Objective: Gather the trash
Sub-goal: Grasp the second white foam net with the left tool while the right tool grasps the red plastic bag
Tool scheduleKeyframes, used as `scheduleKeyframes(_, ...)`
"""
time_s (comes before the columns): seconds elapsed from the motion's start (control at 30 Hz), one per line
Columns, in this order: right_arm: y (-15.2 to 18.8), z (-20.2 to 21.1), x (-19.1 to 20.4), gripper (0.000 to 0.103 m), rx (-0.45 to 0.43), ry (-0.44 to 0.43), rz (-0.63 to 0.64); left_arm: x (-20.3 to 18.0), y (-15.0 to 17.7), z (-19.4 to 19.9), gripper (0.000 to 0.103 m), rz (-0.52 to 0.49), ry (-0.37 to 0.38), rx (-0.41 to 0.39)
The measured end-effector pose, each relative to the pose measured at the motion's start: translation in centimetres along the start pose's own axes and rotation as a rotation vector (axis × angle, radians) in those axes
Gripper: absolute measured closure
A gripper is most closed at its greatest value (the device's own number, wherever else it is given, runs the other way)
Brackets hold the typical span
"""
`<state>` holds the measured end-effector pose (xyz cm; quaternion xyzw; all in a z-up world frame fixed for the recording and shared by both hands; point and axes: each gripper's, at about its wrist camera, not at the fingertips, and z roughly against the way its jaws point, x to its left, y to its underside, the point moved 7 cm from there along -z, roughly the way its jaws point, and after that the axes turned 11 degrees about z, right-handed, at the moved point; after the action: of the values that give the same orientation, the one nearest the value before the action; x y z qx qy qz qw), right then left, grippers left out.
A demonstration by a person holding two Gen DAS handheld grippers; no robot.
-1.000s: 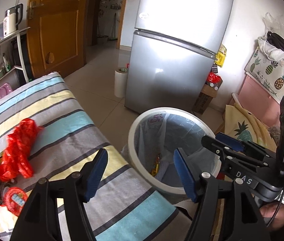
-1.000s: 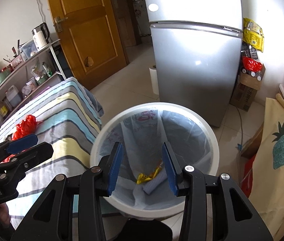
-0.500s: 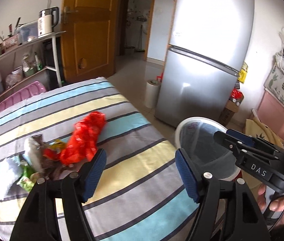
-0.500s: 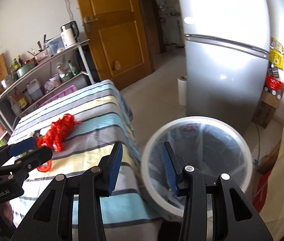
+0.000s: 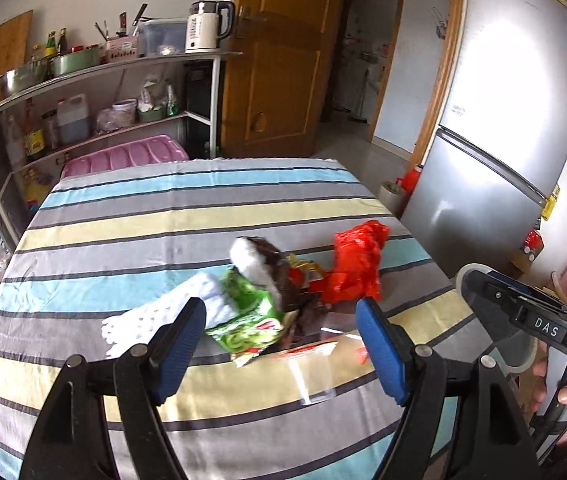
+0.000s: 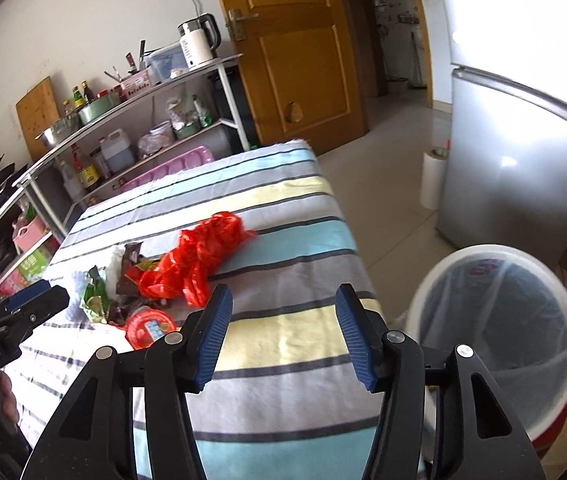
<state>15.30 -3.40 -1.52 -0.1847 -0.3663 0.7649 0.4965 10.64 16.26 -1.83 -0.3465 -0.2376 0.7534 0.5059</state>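
The left gripper [image 5: 281, 344] has its jaws wide apart and opening, with nothing pressed between the blue pads; it hangs above the striped cloth [image 5: 187, 216], and the trash pile lies just in front of it; the right gripper [image 6: 281, 336] is also released and opening, empty, above a bare part of the same cloth. The trash sits together near the middle of the table: a red plastic bag [image 5: 357, 266], a green wrapper [image 5: 249, 320], a white folded tissue [image 5: 171, 312] and a round red lid [image 6: 150, 326], all touching or just beside each other. The white bin [image 6: 495, 332] with its plastic liner stands on the floor beside the table, near the silver fridge [image 6: 523, 152]; its inside is blurred, so I cannot tell what it contains; the dark wrapper under the pile is partly hidden, and a clear film near the left pads is hard to make out.
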Motion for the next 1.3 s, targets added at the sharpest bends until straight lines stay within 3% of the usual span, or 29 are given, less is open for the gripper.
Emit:
scheduleKeyframes(0.1, -0.5, -1.5, 1.6, 0.047, 0.018, -0.041, 0.014, 3.0, -0.3, -0.3, 0.023, 0.042, -0.047, 0.005)
scheduleKeyframes(0.4, -2.3, -5.4, 4.4, 0.041, 0.057, -0.143, -0.004, 8.0, -0.3, -1.1, 0.015, 0.073, -0.077, 0.034)
scheduleKeyframes(0.87, -3.6, -10.4, 5.2, 0.040, 0.145, -0.232, -0.085, 8.4, -0.4, -5.2, 0.012, -0.023, -0.063, 0.134)
scheduleKeyframes(0.97, -3.7, -11.4, 5.5, 0.040, 0.181, -0.216, -0.067, 8.4, -0.7, -5.7, 0.012, -0.025, -0.050, 0.144)
scheduleKeyframes(1.3, -3.4, -11.9, 5.8, 0.041, 0.194, -0.181, -0.043, 9.6, -0.4, -6.5, 0.045, 0.036, -0.054, 0.181)
